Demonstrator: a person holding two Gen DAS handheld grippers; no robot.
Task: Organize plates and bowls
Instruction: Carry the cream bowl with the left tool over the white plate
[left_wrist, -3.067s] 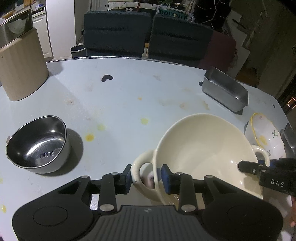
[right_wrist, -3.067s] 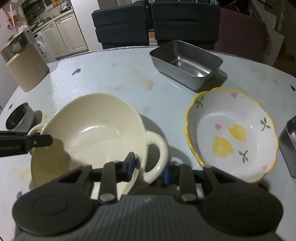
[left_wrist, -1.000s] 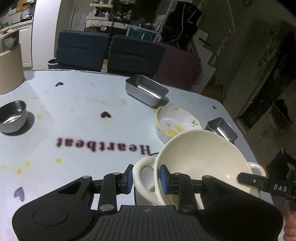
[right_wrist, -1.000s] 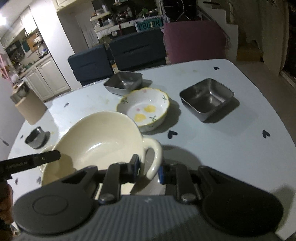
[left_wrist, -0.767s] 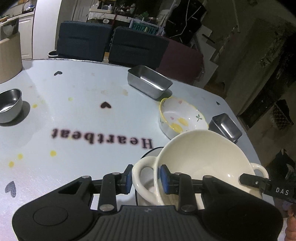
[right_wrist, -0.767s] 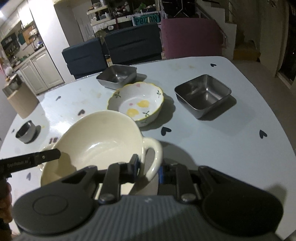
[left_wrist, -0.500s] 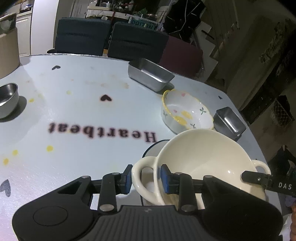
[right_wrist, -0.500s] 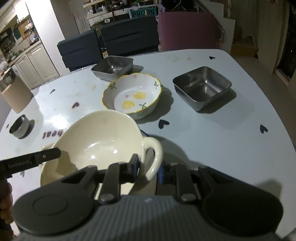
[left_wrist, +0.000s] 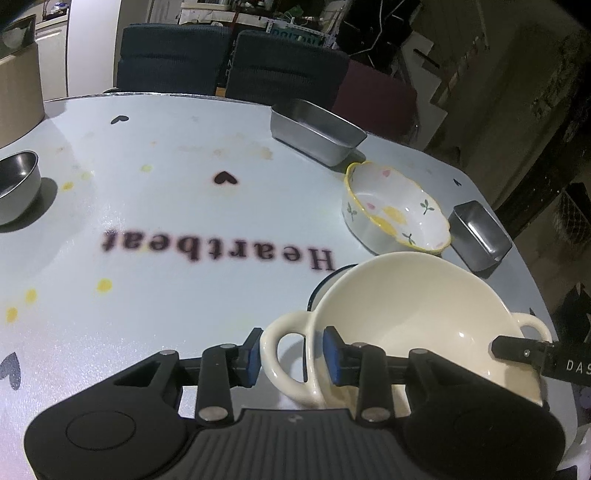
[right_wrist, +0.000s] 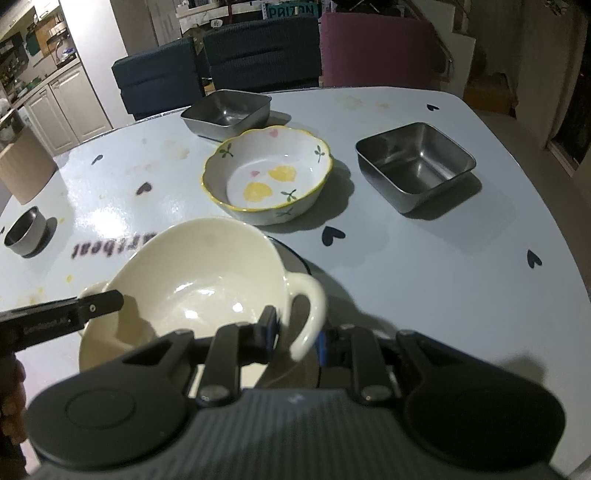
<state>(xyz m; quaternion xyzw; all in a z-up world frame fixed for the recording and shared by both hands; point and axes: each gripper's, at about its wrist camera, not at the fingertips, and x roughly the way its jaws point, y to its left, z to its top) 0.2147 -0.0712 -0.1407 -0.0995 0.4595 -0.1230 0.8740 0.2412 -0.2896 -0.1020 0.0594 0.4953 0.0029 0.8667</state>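
Pale blue table, printed with hearts and the word "Heartbeat", with dark chairs along its far edge. A cream bowl sits between the two grippers, one on each loop handle, which looks like the way to keep a wide, heavy dish level.

The left gripper has its pads pinching the handle at the bowl's 9 o'clock, one pad on the loop's outer curve and the other inside the rim. The right gripper clamps the 3 o'clock handle the same way, though that handle is blurred.

A dark-rimmed plate shows under the bowl from 12 to 2 o'clock. Judging by this, the bowl is being set on the plate to stack the crockery. Whether its base touches the plate I cannot tell.

From the right wrist, a flowered bowl stands near at 12 o'clock, a square tin at 2 o'clock and a long tin beyond. A small steel bowl is well apart at 10 o'clock. Both grips probably need to release together, or the bowl could tip.
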